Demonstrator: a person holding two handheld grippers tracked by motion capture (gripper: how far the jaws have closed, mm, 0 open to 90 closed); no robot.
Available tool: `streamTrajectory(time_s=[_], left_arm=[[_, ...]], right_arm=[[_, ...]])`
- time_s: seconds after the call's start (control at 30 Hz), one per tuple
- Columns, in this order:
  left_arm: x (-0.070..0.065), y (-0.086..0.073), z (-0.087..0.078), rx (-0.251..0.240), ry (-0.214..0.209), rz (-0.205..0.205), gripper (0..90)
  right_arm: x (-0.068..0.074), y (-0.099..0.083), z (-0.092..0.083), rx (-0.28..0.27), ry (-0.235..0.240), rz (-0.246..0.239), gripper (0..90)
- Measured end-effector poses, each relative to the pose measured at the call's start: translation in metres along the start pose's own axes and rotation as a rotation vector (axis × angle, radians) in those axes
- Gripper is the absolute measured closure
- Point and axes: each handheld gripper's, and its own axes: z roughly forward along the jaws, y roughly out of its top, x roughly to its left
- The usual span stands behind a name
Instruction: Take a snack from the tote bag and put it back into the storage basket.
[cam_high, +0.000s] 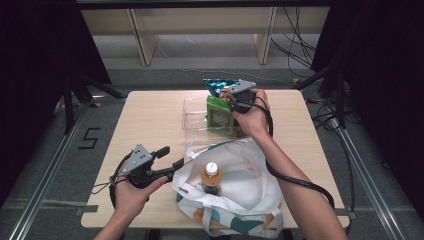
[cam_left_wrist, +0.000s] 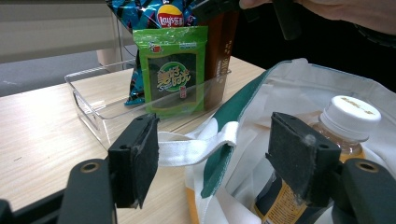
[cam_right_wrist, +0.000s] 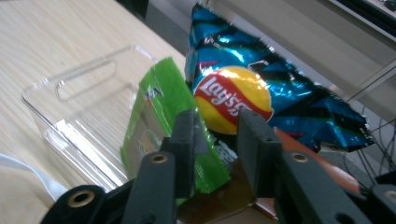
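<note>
clear bin (cam_high: 192, 117) rim beside right tongs (cam_right_wrist: 217, 140), apart; left tongs (cam_left_wrist: 224, 158) apart astride bag (cam_high: 250, 195) edge.

Table (cam_high: 150, 120) with bin (cam_high: 195, 116), bag (cam_high: 240, 190)

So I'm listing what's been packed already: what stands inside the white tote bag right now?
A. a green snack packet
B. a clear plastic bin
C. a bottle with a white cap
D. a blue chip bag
C: the bottle with a white cap stands inside the white tote bag, while the chip bag and green packet sit in the clear bin.
</note>
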Motion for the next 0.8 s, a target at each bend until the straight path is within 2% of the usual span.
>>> streamTrajectory(time_s=[0.07,0.17,0.23,0.27,0.37,0.43,0.53,0.6,0.67,0.73,0.77,0.8], left_arm=[[0.000,0.000,0.000,-0.001,0.000,0.001,33.0],[0.000,0.001,0.000,-0.002,-0.001,0.003,33.0],[-0.001,0.001,0.000,-0.002,0.000,0.003,33.0],[-0.001,0.001,0.000,-0.002,-0.001,0.003,33.0],[-0.001,0.002,0.000,-0.004,-0.001,0.003,33.0],[-0.001,0.001,0.001,-0.015,-0.012,0.000,33.0],[-0.001,0.002,0.000,-0.011,-0.003,0.001,33.0],[-0.002,0.002,0.000,-0.015,-0.004,0.001,32.9],[-0.002,0.003,-0.001,-0.021,-0.006,0.001,32.8],[-0.002,0.003,-0.002,-0.024,-0.004,0.002,32.8],[-0.002,0.004,-0.002,-0.030,-0.007,0.000,32.7],[-0.002,0.003,-0.002,-0.039,-0.014,-0.003,32.6]], right_arm=[[-0.002,-0.001,-0.003,-0.019,0.013,0.044,65.9],[-0.005,-0.001,-0.007,-0.063,0.026,0.080,64.7],[-0.007,0.000,-0.010,-0.077,0.048,0.133,63.9],[-0.008,-0.001,-0.010,-0.097,0.055,0.139,63.5],[-0.010,-0.001,-0.014,-0.101,0.069,0.165,62.5],[-0.010,-0.002,-0.016,-0.122,0.059,0.171,61.5],[-0.012,-0.003,-0.020,-0.135,0.081,0.180,59.2],[-0.013,-0.005,-0.022,-0.154,0.070,0.184,57.5],[-0.015,-0.006,-0.025,-0.165,0.085,0.193,55.8],[-0.015,-0.007,-0.030,-0.162,0.096,0.226,53.0],[-0.017,-0.009,-0.032,-0.171,0.100,0.221,51.5],[-0.015,-0.010,-0.035,-0.175,0.113,0.250,50.3]])
